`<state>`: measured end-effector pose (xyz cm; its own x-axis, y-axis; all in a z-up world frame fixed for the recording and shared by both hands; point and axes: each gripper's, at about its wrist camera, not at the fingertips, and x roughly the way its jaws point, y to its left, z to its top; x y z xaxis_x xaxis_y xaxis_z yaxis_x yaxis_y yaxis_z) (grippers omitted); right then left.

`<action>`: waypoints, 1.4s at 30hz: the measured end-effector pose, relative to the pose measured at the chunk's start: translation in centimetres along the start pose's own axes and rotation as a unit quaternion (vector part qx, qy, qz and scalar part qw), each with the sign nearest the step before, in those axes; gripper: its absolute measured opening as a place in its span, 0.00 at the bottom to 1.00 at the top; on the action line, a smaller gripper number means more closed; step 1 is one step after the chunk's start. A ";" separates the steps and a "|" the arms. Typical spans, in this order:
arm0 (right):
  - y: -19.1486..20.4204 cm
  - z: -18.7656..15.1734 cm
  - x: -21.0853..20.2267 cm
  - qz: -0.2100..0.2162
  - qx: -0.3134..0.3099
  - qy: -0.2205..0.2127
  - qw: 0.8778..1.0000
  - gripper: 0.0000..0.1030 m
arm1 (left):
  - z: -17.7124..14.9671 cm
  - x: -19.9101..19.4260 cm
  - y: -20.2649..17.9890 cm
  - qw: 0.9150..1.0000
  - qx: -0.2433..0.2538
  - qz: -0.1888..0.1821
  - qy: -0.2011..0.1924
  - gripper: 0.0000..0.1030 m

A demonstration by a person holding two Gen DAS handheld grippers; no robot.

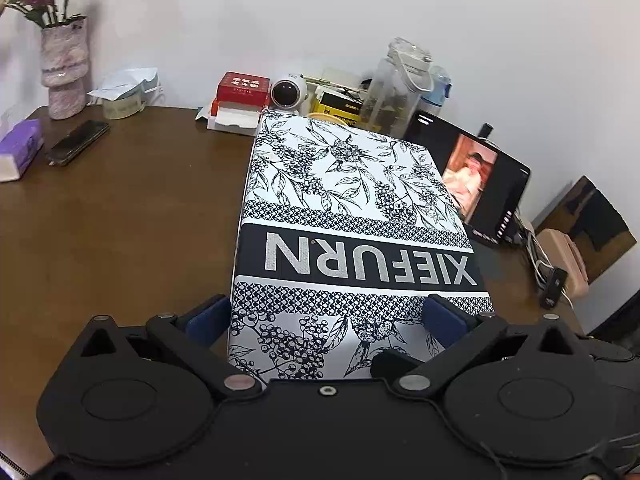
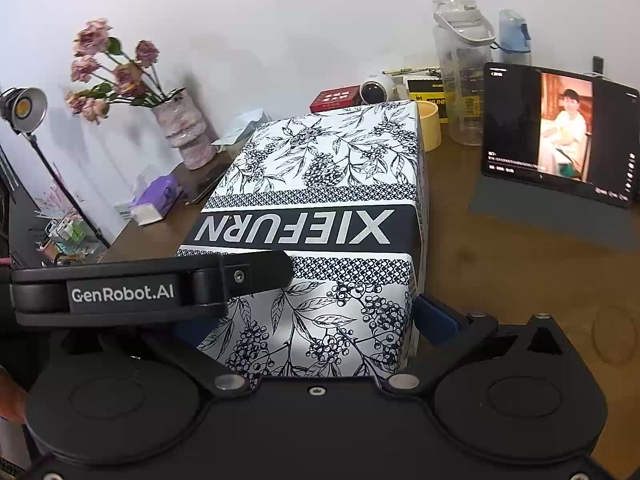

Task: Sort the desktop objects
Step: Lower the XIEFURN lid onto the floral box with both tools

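A dark brown wooden worktop (image 1: 132, 216) stands against a plain white wall; near its middle lies the box (image 1: 352, 236), white with black leaf-and-berry print and a dark band reading XIEFURN, its long axis running toward twelve o'clock; the left tool (image 1: 326, 318) has its blue pads spread wide at either side of the box's near end, whether clamped on it I cannot tell; the right tool (image 2: 316, 318) likewise straddles the box (image 2: 320, 216), its pad at three o'clock just beside the box's edge, the other hidden behind the left tool's black body marked GenRobot.AI (image 2: 120, 294), so its grip cannot be told either; at ten o'clock in the left view a vase of faded pink flowers (image 1: 64, 68) stands by the wall, with a purple tissue pack (image 1: 20, 148) and a dark phone (image 1: 78, 142) near it; behind the box sit a red carton (image 1: 242, 88), a small round camera (image 1: 288, 92) and a clear bottle (image 1: 396, 84); at two o'clock a tablet (image 1: 476, 180) leans upright, screen lit.
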<state>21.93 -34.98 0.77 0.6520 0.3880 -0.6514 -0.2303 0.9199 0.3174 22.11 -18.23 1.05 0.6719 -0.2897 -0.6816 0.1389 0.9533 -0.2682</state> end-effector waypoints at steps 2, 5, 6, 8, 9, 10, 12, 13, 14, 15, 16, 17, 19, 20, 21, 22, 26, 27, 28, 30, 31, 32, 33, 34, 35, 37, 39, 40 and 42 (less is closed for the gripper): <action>-0.7 1.2 1.5 0.000 0.002 0.004 1.000 1.00 | 1.2 1.6 0.3 1.000 -0.003 0.001 0.003 0.99; -1.6 2.8 3.5 -0.002 0.004 0.009 1.000 1.00 | 2.5 3.4 0.7 1.000 -0.005 0.001 0.009 0.99; -1.9 3.3 4.1 -0.003 0.004 0.010 1.000 1.00 | 2.9 4.0 0.8 1.000 -0.005 0.002 0.011 0.99; -2.5 4.1 5.4 -0.004 0.007 0.012 1.000 1.00 | 3.6 5.1 1.1 1.000 -0.005 0.002 0.015 0.99; -2.8 4.4 5.9 -0.004 0.010 0.014 1.000 1.00 | 3.9 5.7 1.2 1.000 -0.005 0.002 0.017 0.99; -3.1 4.7 6.5 -0.003 0.013 0.016 1.000 1.00 | 4.3 6.2 1.3 1.000 -0.005 0.003 0.019 0.99; -3.5 5.2 7.5 -0.003 0.020 0.019 1.000 1.00 | 5.0 7.4 1.6 1.000 -0.005 0.003 0.023 0.99; -3.7 5.4 8.0 -0.003 0.022 0.021 1.000 1.00 | 5.4 7.9 1.7 1.000 -0.005 0.003 0.026 0.99; -3.9 5.6 8.4 -0.003 0.023 0.023 0.999 1.00 | 5.8 8.5 1.8 1.000 -0.005 0.003 0.028 0.99; -4.0 5.8 8.8 -0.003 0.024 0.024 0.999 1.00 | 6.1 9.0 1.9 1.000 -0.006 0.004 0.030 0.99; -4.2 6.0 9.2 -0.003 0.025 0.025 0.999 1.00 | 6.5 9.6 2.1 0.999 -0.006 0.004 0.032 0.99; -4.2 6.2 9.5 -0.004 0.025 0.027 0.999 1.00 | 6.8 10.2 2.2 0.999 -0.006 0.004 0.034 0.99; -4.4 6.4 10.1 -0.005 0.026 0.029 0.999 1.00 | 7.1 10.7 2.4 0.999 -0.007 0.005 0.037 0.99; -4.4 6.5 10.4 -0.006 0.027 0.030 0.999 1.00 | 7.2 11.0 2.5 0.999 -0.008 0.005 0.039 0.99; -4.5 6.6 10.7 -0.005 0.029 0.033 0.999 1.00 | 7.3 11.3 2.5 0.999 -0.008 0.006 0.041 0.99; -4.6 6.6 10.9 -0.005 0.032 0.035 0.999 1.00 | 7.4 11.6 2.6 0.999 -0.009 0.006 0.043 0.99; -4.8 6.7 11.7 -0.006 0.037 0.040 0.998 1.00 | 7.7 12.5 3.0 0.999 -0.007 0.007 0.050 0.99; -4.9 6.7 11.9 -0.006 0.037 0.042 0.998 1.00 | 7.7 12.7 3.0 0.999 -0.008 0.007 0.052 0.99; -4.9 6.7 12.0 -0.006 0.037 0.043 0.998 1.00 | 7.7 12.9 3.1 0.999 -0.008 0.007 0.053 0.99; -5.1 6.6 12.3 -0.006 0.037 0.045 0.998 1.00 | 7.7 13.2 3.1 0.999 -0.005 0.008 0.054 0.99; -5.1 6.6 12.3 -0.006 0.036 0.044 0.998 1.00 | 7.6 13.3 3.1 0.999 -0.003 0.008 0.054 0.99; -5.1 6.7 12.3 -0.006 0.035 0.043 0.998 1.00 | 7.7 13.3 3.1 0.999 -0.003 0.008 0.053 0.99; -5.1 6.7 12.3 -0.006 0.035 0.044 0.998 1.00 | 7.7 13.3 3.1 0.999 -0.003 0.007 0.053 0.99; -5.1 6.7 12.3 -0.006 0.035 0.044 0.998 1.00 | 7.7 13.4 3.1 0.999 -0.003 0.007 0.053 0.99; -5.1 6.7 12.3 -0.006 0.035 0.044 0.998 1.00 | 7.7 13.4 3.0 0.999 -0.003 0.007 0.054 0.99; -5.1 6.7 12.2 -0.006 0.038 0.045 0.998 1.00 | 7.7 13.4 3.0 0.998 -0.002 0.009 0.056 0.99; -5.0 6.6 12.2 -0.006 0.037 0.046 0.998 1.00 | 7.7 13.3 2.9 0.998 -0.002 0.010 0.058 0.99; -4.9 6.6 12.2 -0.007 0.036 0.047 0.998 1.00 | 7.6 13.3 3.0 0.998 -0.003 0.010 0.059 0.99; -4.9 6.5 12.4 -0.008 0.033 0.051 0.998 1.00 | 7.5 13.2 3.1 0.998 -0.005 0.011 0.062 0.99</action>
<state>35.83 -35.03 -4.32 0.5779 0.3794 -0.7226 -0.1695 0.9219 0.3485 36.81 -18.49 -3.64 0.5802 -0.2774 -0.7658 0.1177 0.9589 -0.2582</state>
